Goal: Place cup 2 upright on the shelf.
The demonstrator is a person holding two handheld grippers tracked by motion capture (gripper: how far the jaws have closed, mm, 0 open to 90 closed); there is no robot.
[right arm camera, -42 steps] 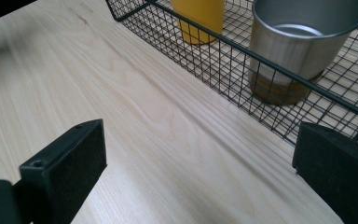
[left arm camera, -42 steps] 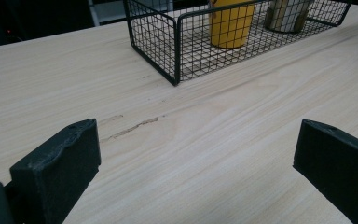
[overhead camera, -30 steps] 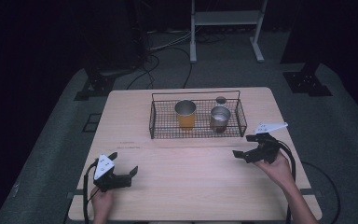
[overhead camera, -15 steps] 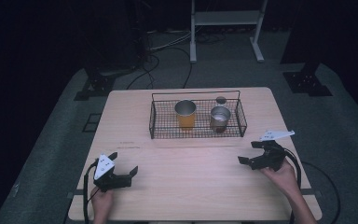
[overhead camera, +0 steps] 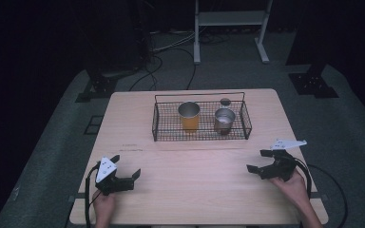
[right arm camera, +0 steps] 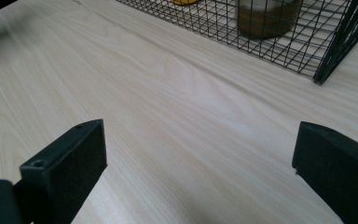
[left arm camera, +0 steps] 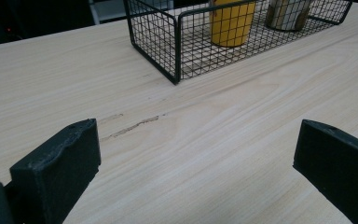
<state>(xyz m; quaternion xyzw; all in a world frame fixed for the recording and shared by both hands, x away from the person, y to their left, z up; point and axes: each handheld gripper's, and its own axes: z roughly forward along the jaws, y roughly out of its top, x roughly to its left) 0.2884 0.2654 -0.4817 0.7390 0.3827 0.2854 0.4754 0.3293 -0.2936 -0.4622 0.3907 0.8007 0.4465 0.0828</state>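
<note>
A black wire basket [overhead camera: 158, 124] stands at the middle back of the wooden table [overhead camera: 199, 190]. Inside it are a yellow cup with a metal rim [overhead camera: 188, 116] and a shiny metal cup [overhead camera: 224, 121]. My left gripper [overhead camera: 126, 166] rests open near the front left corner, with nothing between its jaws. At the front right, my right gripper [overhead camera: 257, 160] is open too and holds nothing. The left gripper view looks past the left gripper [left arm camera: 196, 172] to the basket [left arm camera: 177, 46] and yellow cup [left arm camera: 233, 23]. The right gripper view looks past the right gripper [right arm camera: 198, 172] to the basket [right arm camera: 335, 51] and metal cup [right arm camera: 268, 18].
A small round dark object [overhead camera: 225, 101] lies by the basket's back wall. Bare wood stretches between the two grippers and the basket. A faint dark scuff [left arm camera: 130, 127] marks the tabletop ahead of the left gripper. Cables and stand legs lie on the floor beyond the table.
My right gripper has drawn back from the basket toward the table's near edge and slightly right. The left gripper has stayed put.
</note>
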